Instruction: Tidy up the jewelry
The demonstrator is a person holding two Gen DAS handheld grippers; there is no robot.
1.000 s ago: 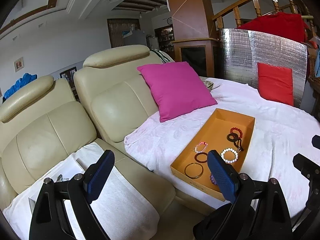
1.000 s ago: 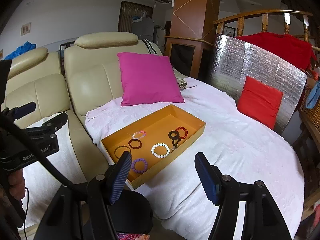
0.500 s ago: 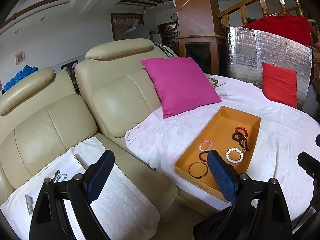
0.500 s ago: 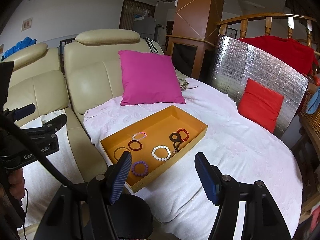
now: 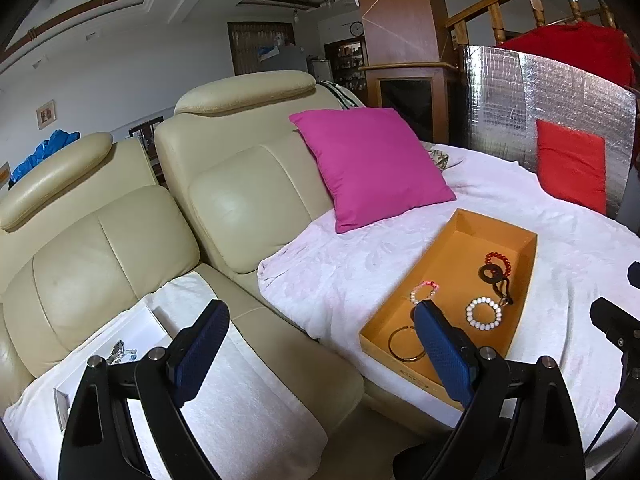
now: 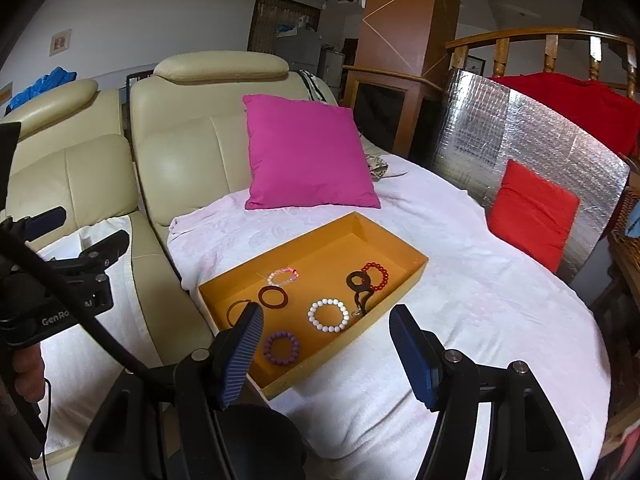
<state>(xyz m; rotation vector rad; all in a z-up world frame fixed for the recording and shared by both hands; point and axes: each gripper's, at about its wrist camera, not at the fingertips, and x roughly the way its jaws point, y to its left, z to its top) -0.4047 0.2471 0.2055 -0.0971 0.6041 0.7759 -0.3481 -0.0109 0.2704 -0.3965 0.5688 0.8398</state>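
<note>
An orange tray [image 6: 404, 276] is lying on a pale pink cloth [image 6: 480, 300] spread over the seat beside a cream sofa [image 6: 180, 152], and the jewelry is sitting loose on its floor. The right gripper [image 6: 326, 354] is hovering just in front of the tray's near corner with its jaws standing wide apart and nothing between the blue pads; in its own view the left pad is overlapping the tray's near-left edge, while the right pad is hanging over bare cloth. Just beyond that left pad a purple bead bracelet [image 6: 281, 347] is resting, with a white bead bracelet [image 6: 329, 315] a little farther in, a dark brown ring [image 6: 273, 297] to the left, and a pink-and-clear bracelet [image 6: 283, 277] behind it. A black pendant on a cord [image 6: 359, 285] is touching a red bead bracelet [image 6: 376, 276] toward the far side. The left gripper [image 5: 320, 354] is also gaping open and empty, pointing at the gap between sofa and cloth; its right pad is covering part of the tray's near end, beside a thin gold bangle [image 5: 406, 344]. A white towel [image 5: 248, 408] is lying beneath its left pad. A magenta cushion [image 6: 308, 152] is leaning against the sofa back behind the tray.
</note>
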